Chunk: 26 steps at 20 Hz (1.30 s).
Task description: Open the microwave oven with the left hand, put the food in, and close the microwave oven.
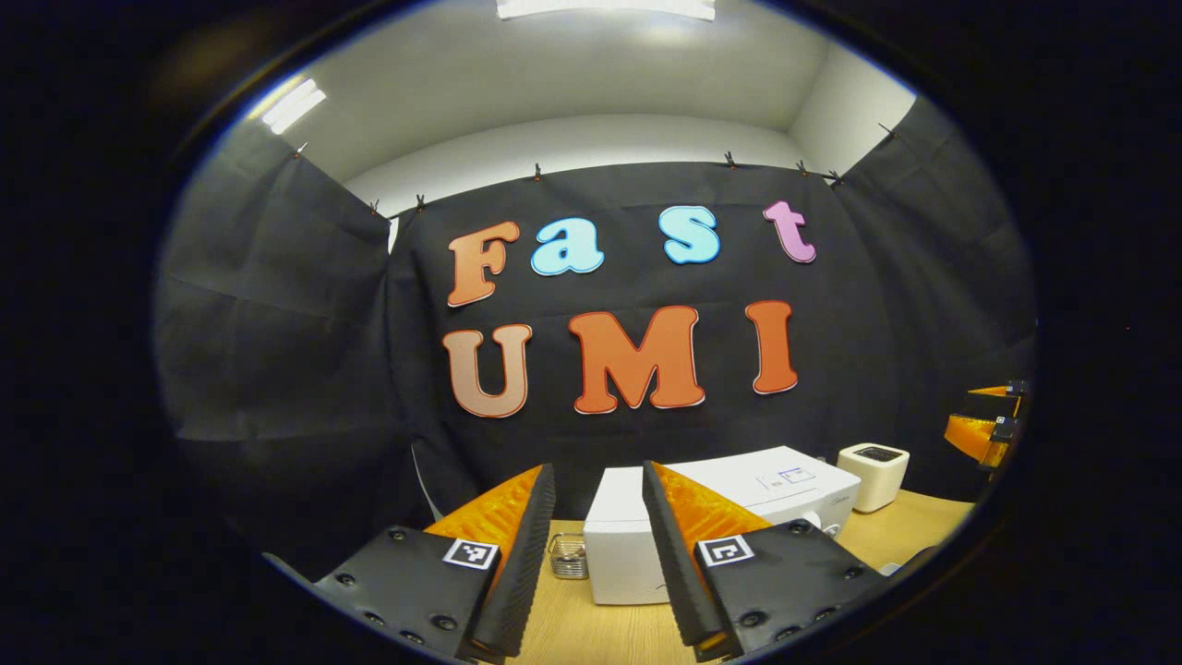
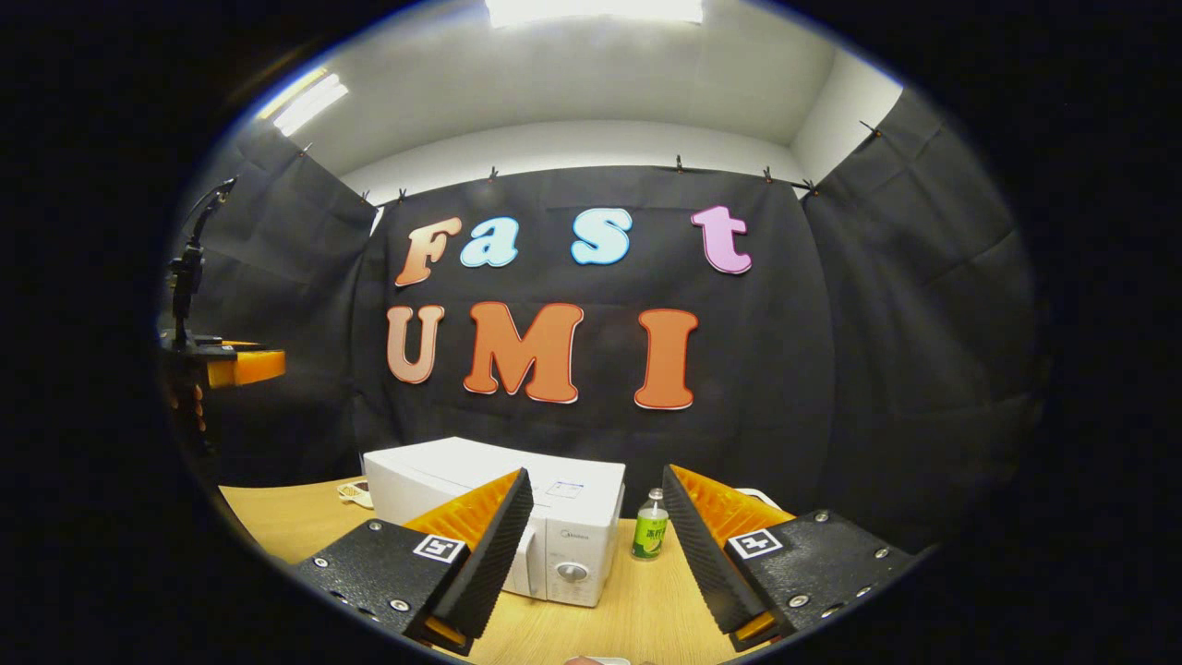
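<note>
1. Left gripper view: your left gripper [image 1: 598, 554] is spread wide and holds nothing; it hangs above the wooden table [image 1: 591, 637], short of the microwave [image 1: 711, 526]; the white box sits ahead, mostly behind the right-hand finger, back against the booth wall; its door looks shut from here; a small wire basket [image 1: 568, 556] stands just beside its near corner; a small white box [image 1: 874, 475] stands further along; your other gripper [image 1: 988, 420] shows at the far right edge, well apart.

2. Right gripper view: your right gripper [image 2: 596, 545] is also wide and empty; the microwave [image 2: 517, 517] sits between and behind its fingers, dial panel [image 2: 572, 559] facing you, door closed; a green bottle [image 2: 651, 526] stands just beside the panel end; a small dark item on a plate [image 2: 355, 492] lies at the far end, probably the food, too small to be sure; your left gripper [image 2: 235, 365] shows at the left edge, held high.

3. Progress: judged from this, nothing done yet; door not opened, food not picked.

4. Risks: left gripper sits high and off the door, so you could miss the handle and shove the whole box; the basket is close to that corner and could get knocked on the approach; a swinging door may hit the bottle if it hinges that way, cannot tell which side; the right gripper, if you reach early, may clip the door.
</note>
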Tool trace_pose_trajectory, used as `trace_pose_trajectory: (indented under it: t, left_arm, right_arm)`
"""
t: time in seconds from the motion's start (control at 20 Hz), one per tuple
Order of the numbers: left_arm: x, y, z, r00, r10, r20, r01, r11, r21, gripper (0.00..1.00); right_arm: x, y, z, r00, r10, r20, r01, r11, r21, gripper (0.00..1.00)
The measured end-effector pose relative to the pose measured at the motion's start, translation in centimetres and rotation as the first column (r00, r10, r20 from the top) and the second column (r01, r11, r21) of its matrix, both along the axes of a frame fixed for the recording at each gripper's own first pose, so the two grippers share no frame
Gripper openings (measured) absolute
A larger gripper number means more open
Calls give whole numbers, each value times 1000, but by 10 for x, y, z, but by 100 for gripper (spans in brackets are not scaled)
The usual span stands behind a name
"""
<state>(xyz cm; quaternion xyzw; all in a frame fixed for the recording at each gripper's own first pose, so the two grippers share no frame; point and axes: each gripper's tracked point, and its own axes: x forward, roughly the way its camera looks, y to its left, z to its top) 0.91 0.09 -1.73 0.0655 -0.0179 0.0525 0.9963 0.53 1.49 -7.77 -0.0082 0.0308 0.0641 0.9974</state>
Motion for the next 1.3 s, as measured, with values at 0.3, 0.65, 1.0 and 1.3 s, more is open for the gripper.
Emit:
trace_pose_trajectory:
  t: [0.3,0.65,1.0,1.3]
  left_arm:
    - [-10,30,42,1000,17,9,-16,999,-37,92]
    - [-23,18,47,1000,-2,22,2,1000,-2,98]
    - [-27,12,38,1000,-6,21,6,1000,11,100]
    - [-23,10,25,1000,-13,-7,13,1000,11,95]
  right_arm:
    - [7,19,42,999,24,22,-24,1000,5,89]
    - [4,34,68,997,57,57,-58,998,14,92]
    - [7,33,82,995,62,71,-65,997,31,91]
    - [8,39,84,994,79,82,-81,996,23,91]
